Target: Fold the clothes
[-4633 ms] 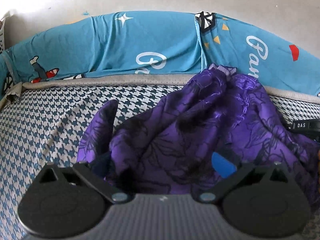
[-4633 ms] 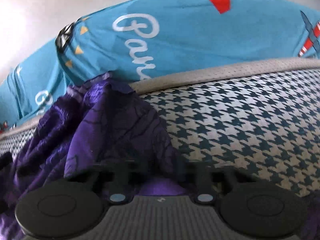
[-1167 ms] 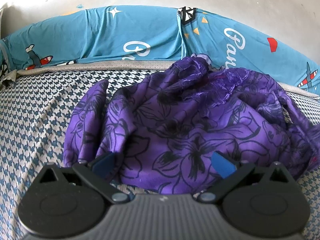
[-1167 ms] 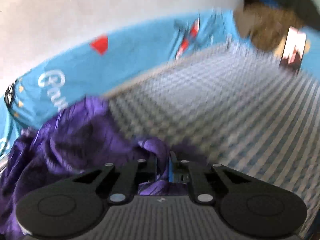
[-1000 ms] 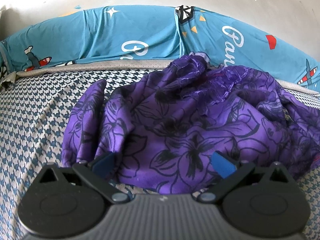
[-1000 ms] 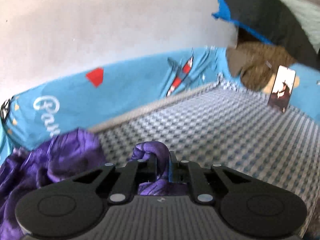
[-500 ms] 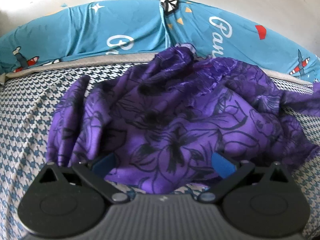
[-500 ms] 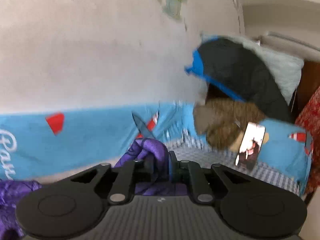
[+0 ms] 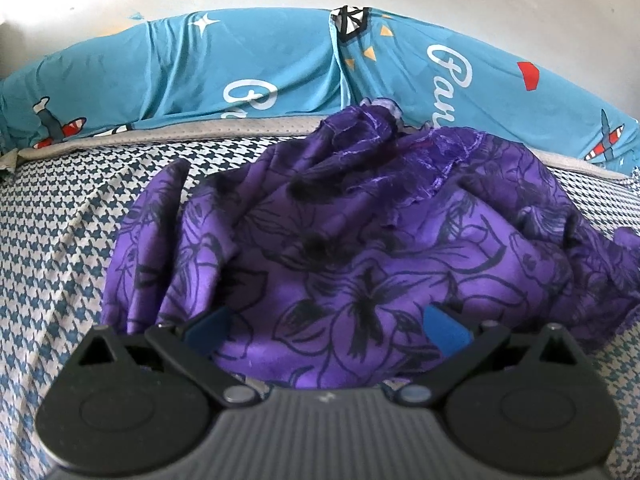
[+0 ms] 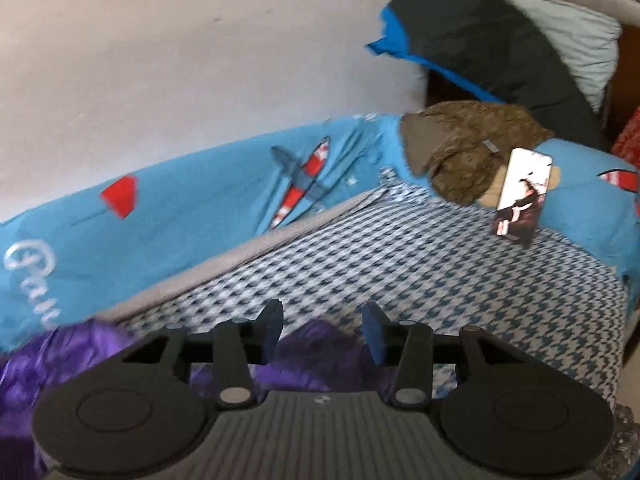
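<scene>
Purple floral-print garment [image 9: 360, 248] sat crumpled on the houndstooth bed [image 9: 60, 240], nothing folded yet. Right hand-held gripper [image 10: 322, 334] was opening, cloth loose between; left hand-held gripper [image 9: 324, 322] wide, empty.

Each gripper, the left gripper [image 9: 326, 326] and the right gripper [image 10: 322, 334], has a grey ribbed body, two round black discs, black arms with silver screws, and blue pads.
</scene>
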Motion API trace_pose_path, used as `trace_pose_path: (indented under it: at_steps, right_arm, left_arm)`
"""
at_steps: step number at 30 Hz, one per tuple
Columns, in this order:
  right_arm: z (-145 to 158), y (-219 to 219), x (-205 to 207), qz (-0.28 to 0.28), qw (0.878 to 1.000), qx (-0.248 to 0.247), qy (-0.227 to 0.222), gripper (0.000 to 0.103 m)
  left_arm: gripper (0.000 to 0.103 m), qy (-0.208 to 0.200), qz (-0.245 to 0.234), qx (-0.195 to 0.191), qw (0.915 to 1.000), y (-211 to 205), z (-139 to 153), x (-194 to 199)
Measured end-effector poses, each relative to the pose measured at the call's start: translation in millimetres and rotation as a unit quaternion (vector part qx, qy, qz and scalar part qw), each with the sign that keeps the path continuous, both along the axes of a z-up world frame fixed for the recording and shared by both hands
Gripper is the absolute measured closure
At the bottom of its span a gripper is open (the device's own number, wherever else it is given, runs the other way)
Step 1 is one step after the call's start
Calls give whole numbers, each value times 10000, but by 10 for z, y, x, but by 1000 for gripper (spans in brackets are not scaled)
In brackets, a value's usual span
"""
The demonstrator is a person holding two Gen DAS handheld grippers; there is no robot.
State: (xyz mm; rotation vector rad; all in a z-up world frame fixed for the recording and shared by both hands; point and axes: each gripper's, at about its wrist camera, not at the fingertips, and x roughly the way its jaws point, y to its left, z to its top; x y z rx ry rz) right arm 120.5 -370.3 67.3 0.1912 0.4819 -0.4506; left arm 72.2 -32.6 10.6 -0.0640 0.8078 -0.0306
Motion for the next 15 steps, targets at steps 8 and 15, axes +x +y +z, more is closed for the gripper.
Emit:
trace_pose_path:
  at_steps: [8,15]
  right_arm:
    - [-138,240,-290,999,9939,-197,430,60]
    - [-344,370,-569,1672,9801,512,945,60]
  left_arm:
    - [0,-264,-129,477,9984,-58,13,-80]
    - [0,-318,-209,415,9984,-44,31,-276]
